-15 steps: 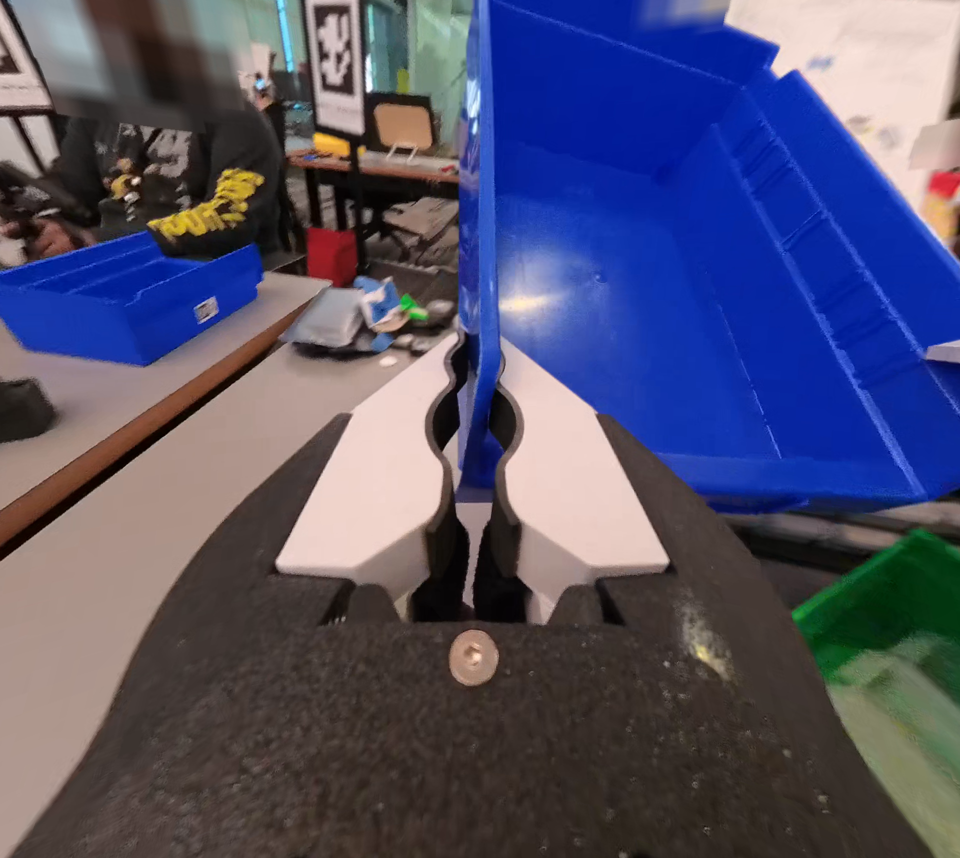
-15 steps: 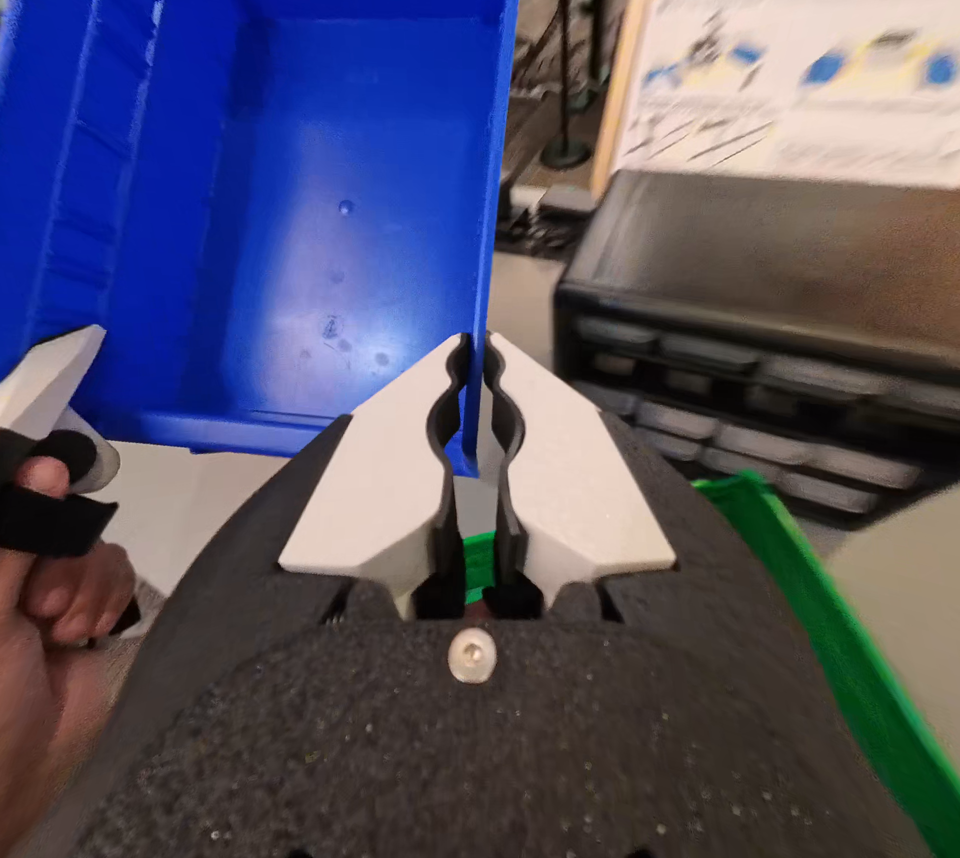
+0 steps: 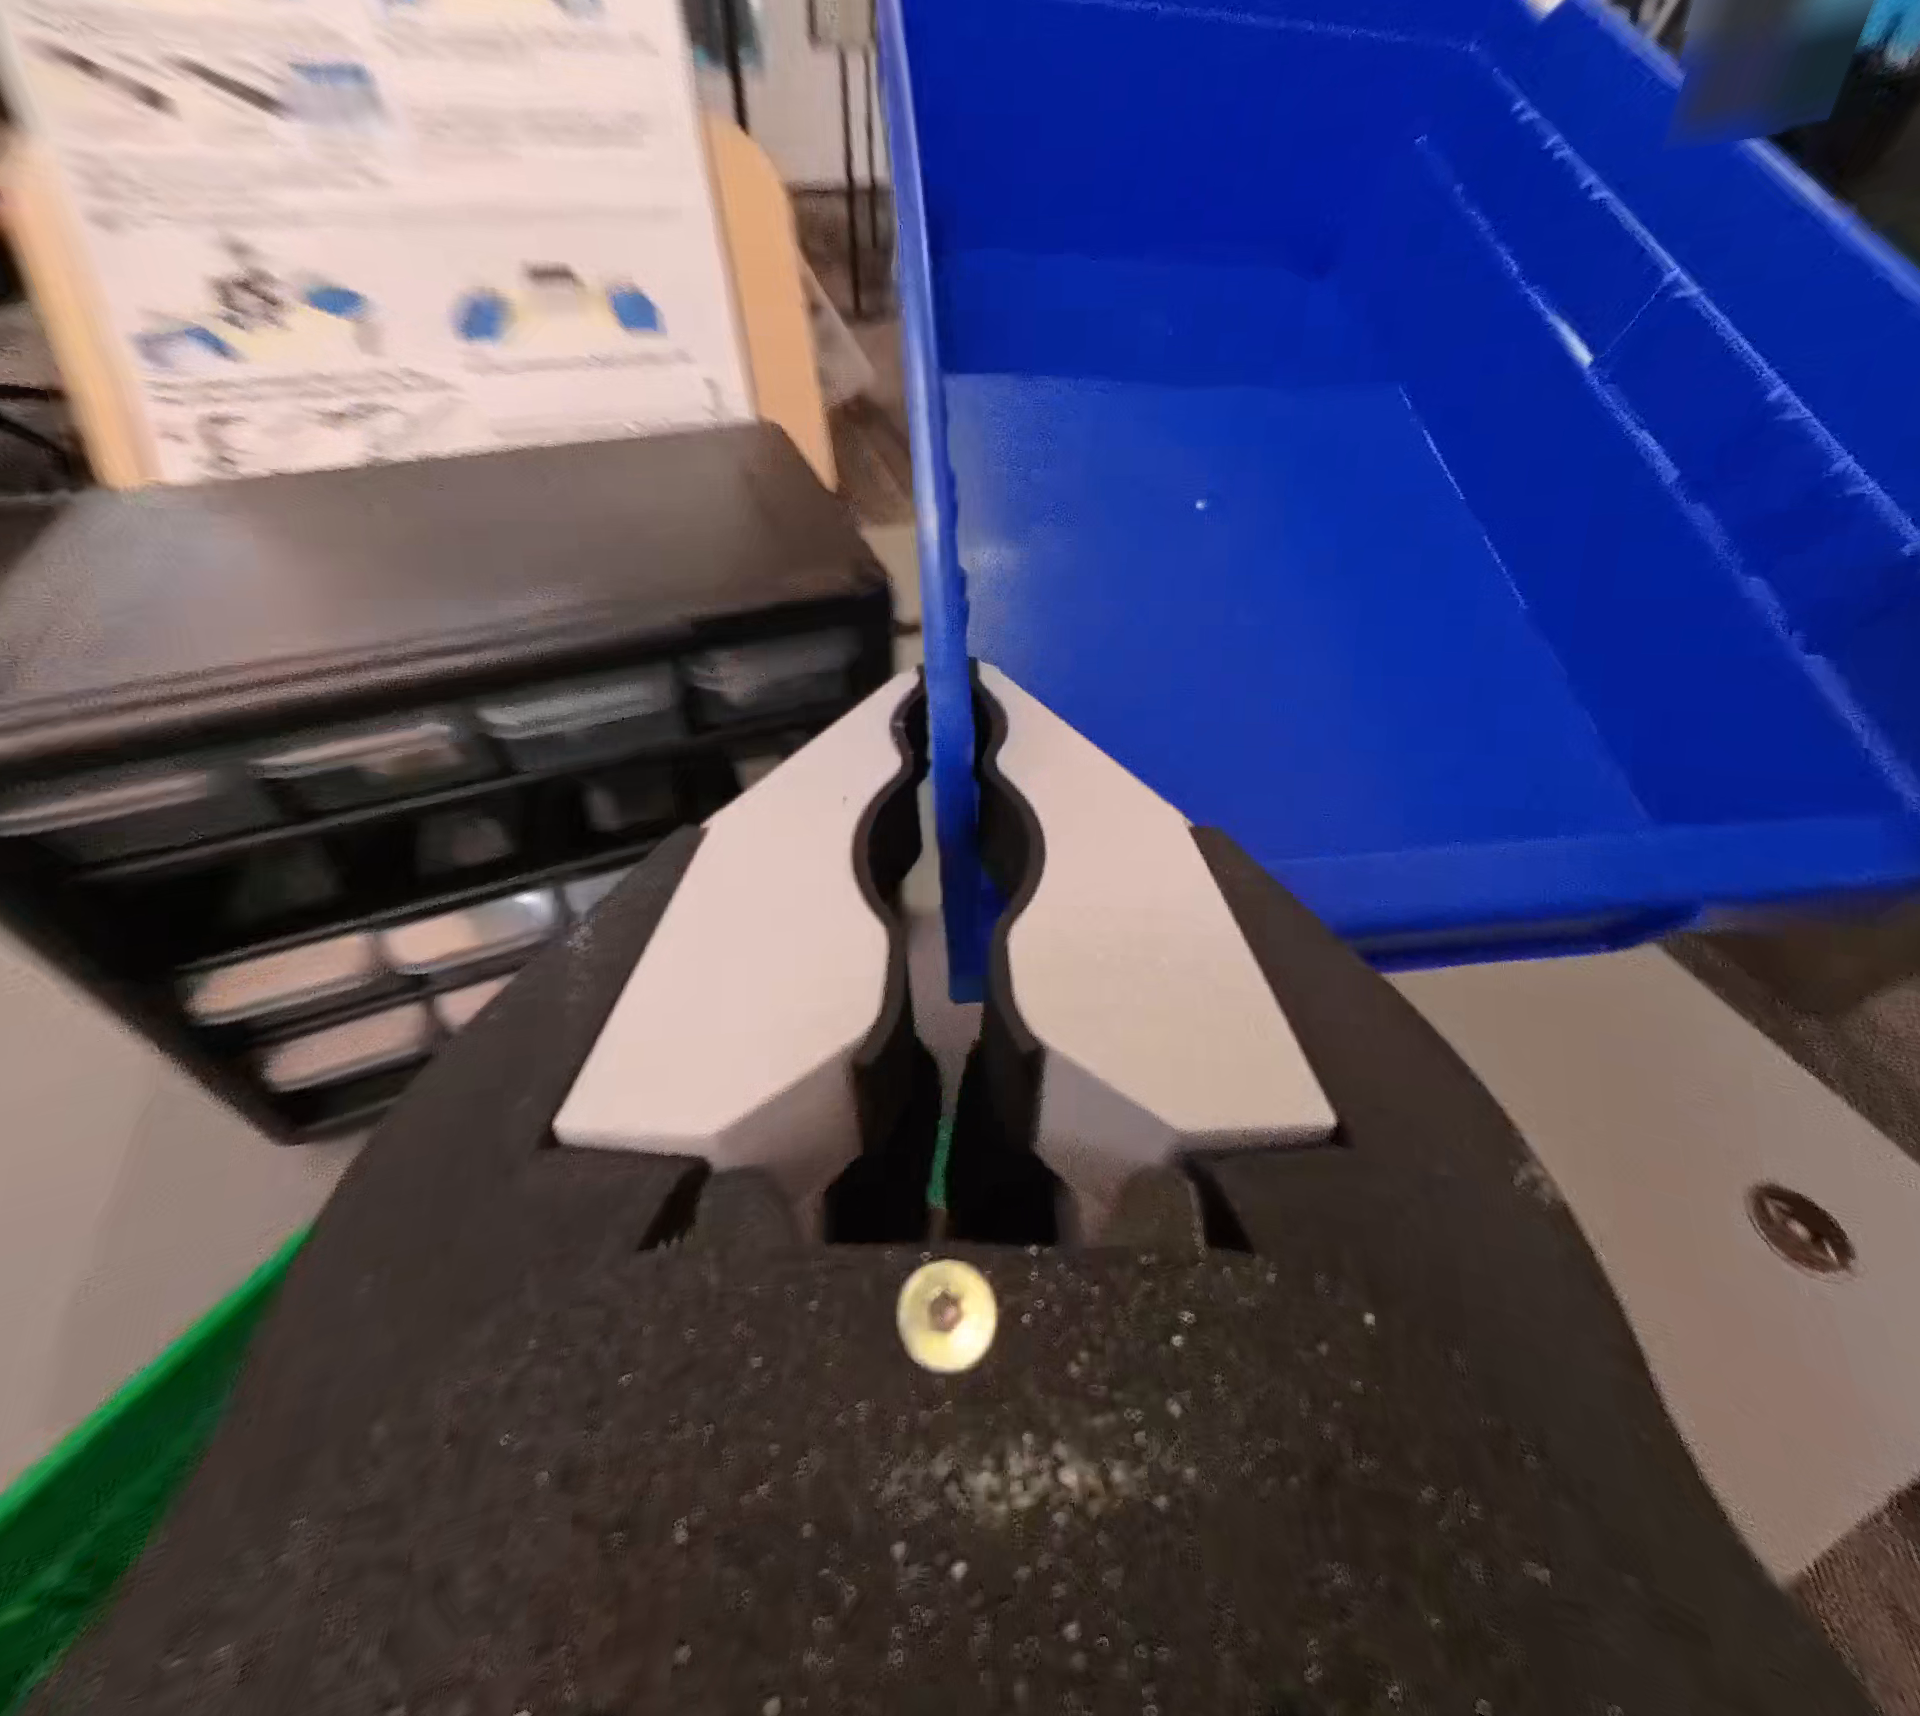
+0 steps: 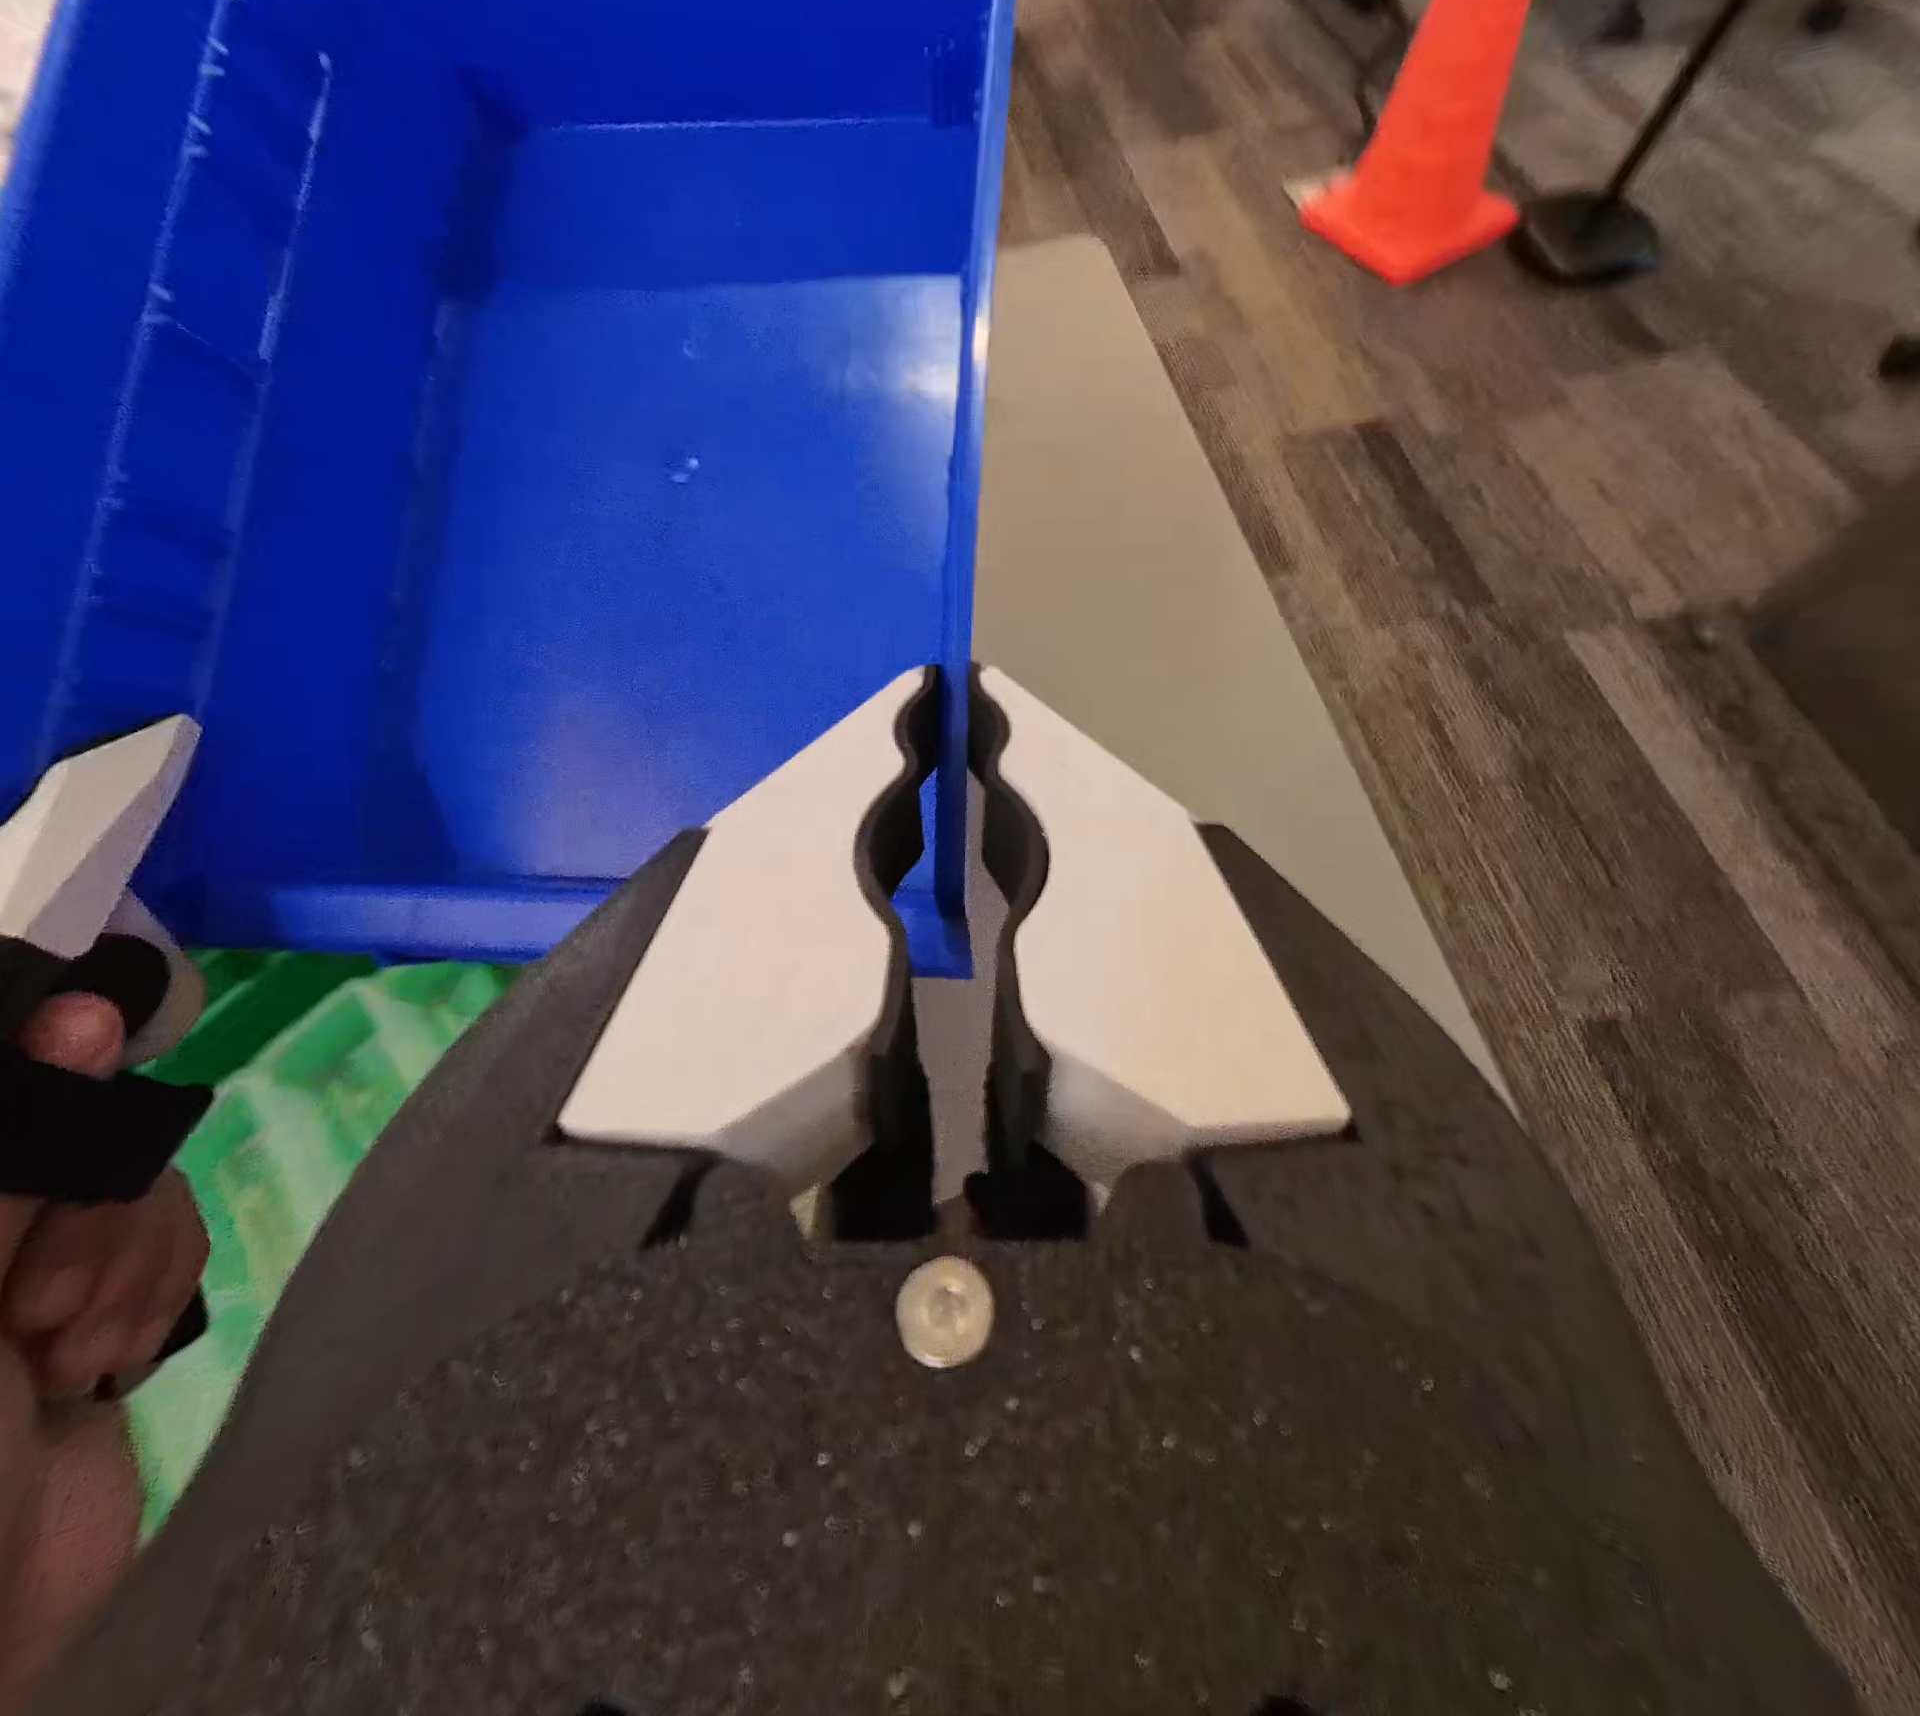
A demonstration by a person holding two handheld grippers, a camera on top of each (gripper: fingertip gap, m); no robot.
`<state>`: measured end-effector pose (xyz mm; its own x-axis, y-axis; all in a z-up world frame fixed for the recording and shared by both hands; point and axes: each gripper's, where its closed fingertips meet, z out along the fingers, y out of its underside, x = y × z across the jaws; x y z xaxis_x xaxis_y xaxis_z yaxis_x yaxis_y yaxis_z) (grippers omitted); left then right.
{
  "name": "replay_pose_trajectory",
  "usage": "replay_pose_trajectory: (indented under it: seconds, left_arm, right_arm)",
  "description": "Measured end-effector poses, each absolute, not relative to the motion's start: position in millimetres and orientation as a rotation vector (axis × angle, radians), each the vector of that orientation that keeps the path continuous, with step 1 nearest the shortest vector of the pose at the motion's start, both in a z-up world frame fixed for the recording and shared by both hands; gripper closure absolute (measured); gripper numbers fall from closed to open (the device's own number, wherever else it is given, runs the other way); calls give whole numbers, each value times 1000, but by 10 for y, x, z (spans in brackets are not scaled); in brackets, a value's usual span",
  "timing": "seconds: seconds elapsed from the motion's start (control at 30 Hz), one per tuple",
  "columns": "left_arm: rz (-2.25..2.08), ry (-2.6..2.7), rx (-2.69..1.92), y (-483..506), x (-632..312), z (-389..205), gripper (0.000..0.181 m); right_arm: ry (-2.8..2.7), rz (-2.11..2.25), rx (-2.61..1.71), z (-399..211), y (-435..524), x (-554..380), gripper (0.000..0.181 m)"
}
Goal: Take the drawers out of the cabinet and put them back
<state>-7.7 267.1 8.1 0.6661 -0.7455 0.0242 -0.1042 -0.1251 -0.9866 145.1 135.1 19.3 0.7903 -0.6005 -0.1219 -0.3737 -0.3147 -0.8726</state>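
The blue bin [image 3: 1299, 627] is held off the table [image 4: 1091, 523] by both side walls: the left hand-held gripper [image 3: 951, 710] is closed on its left wall and the right hand-held gripper [image 4: 951, 700] is closed on its right wall, each wall pinched thin between nearly shut jaws. Compared with half a second earlier, the bin has been swung round, so that the black cabinet [image 3: 416, 731] with its rows of small clear drawers [image 3: 343, 970] is now seen beside the left gripper instead of the right, and floor with an orange cone [image 4: 1444, 77] is seen past the right one. This is judged to be a carrying move, the cabinet's drawers looking seated and untouched. The blue bin is seen to be empty. A green bin [image 4: 312, 1095] lies just below it; its contents cannot be made out through the blur.
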Motion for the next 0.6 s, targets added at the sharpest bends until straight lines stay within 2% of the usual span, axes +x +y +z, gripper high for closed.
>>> replay_pose_trajectory:
  seconds: [0.17,0.33,0.47,0.6]
  left_arm:
    - [-495,882,-1801,2597,630,-576,180]
    - [-409,965,-1946,2426,926,-1105,180]
    - [-480,828,-2084,2327,965,-1372,174]
    - [-430,745,-2083,2401,900,-1615,178]
  right_arm:
    - [848,-179,-2073,-493,1362,2171,179]
    - [862,-100,-2239,-1025,1415,2572,179]
    - [820,-62,-2277,-1238,1506,2679,178]
    - [755,-101,-2313,-1356,1590,2617,178]
